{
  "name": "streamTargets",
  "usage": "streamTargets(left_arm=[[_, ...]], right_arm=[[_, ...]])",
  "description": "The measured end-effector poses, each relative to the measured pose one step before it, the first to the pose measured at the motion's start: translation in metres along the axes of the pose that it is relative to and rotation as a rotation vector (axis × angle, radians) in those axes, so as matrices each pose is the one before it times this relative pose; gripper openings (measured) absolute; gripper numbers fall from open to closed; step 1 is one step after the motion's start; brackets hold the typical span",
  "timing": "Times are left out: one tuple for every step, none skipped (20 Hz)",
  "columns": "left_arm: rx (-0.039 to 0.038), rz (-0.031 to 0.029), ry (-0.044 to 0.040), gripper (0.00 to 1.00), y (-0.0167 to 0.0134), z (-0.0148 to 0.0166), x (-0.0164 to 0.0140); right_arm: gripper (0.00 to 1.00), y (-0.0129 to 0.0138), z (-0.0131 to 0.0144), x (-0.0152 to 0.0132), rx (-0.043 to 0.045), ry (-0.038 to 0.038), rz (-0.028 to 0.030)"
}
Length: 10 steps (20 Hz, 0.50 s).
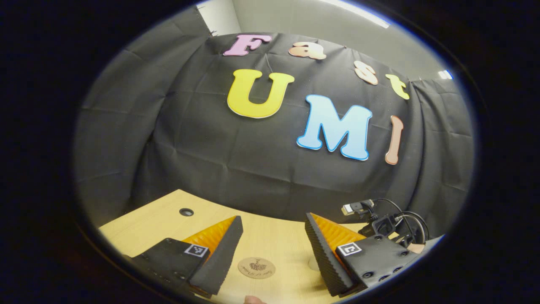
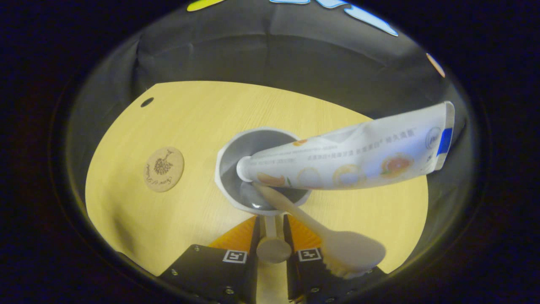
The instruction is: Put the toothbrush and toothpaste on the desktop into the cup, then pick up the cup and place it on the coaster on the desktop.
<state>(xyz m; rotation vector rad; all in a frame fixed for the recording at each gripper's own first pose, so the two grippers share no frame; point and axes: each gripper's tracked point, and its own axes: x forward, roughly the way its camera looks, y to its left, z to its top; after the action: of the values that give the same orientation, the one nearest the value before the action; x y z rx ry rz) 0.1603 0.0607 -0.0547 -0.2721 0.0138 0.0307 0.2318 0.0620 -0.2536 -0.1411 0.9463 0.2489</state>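
In the right gripper view a white cup (image 2: 230, 147) sits over the wooden desktop (image 2: 190, 109), and I cannot tell if it rests on it. The toothpaste tube (image 2: 350, 156) leans out of the cup to the right, cap end down inside. The toothbrush (image 2: 303, 215) also stands in it, bristle head towards the camera. My right gripper (image 2: 270, 219) is shut on the cup's handle (image 2: 273, 247). The round brown coaster (image 2: 164, 169) lies to the cup's left. In the left gripper view my left gripper (image 1: 273, 219) is open and holds nothing, with the coaster (image 1: 256, 267) on the desk beyond its fingers.
A small camera with black cables (image 1: 379, 219) sits at the desk's far right in the left gripper view. A cable hole (image 1: 186, 211) is near the desk's far left corner. The black cloth wall closes off the back.
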Motion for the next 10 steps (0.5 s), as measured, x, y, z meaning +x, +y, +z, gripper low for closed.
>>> streamTargets(left_arm=[[-0.00367,0.00407,0.00197,0.95,0.00251,0.00021,-0.00077],[-0.00443,0.00273,-0.00033,0.95,0.00084,0.00013,-0.00242],[-0.00442,0.00393,-0.00200,0.95,0.00274,0.00105,-0.00188],[-0.00370,0.00405,-0.00119,0.95,0.00299,0.00061,-0.00106],[-0.00304,0.00388,-0.00103,0.95,0.00232,0.00068,-0.00200],[-0.00200,0.00483,-0.00058,0.95,0.00279,0.00027,-0.00225],[-0.00220,0.00314,-0.00092,0.95,0.00200,0.00110,-0.00235],[-0.00247,0.00361,-0.00141,0.95,0.00203,0.00154,-0.00121],[-0.00233,0.00307,-0.00324,0.95,0.00322,0.00089,-0.00271],[-0.00087,0.00398,-0.00364,0.95,0.00360,0.00226,-0.00274]], right_arm=[[0.25,0.00266,-0.00340,-0.00206,0.01592,0.00576,0.00829],[0.24,0.00326,0.00198,-0.00004,0.00825,-0.00606,0.00760],[0.22,-0.00202,0.00033,-0.00118,0.00540,-0.00556,-0.01290],[0.21,-0.00105,0.00176,0.00022,-0.01659,-0.00578,-0.01459],[0.21,0.00031,0.00173,0.00027,-0.00533,-0.01025,-0.00757],[0.24,0.00145,0.00031,-0.00085,-0.00001,0.00142,0.00067],[0.17,0.00098,0.00078,-0.00158,-0.00053,-0.00074,-0.00087],[0.21,0.00076,-0.00015,-0.00132,-0.00997,-0.00043,-0.00485],[0.21,0.00326,-0.00029,-0.00083,-0.00928,-0.00655,-0.00087],[0.21,0.00416,0.00261,-0.00299,-0.00352,-0.01166,0.00679]])
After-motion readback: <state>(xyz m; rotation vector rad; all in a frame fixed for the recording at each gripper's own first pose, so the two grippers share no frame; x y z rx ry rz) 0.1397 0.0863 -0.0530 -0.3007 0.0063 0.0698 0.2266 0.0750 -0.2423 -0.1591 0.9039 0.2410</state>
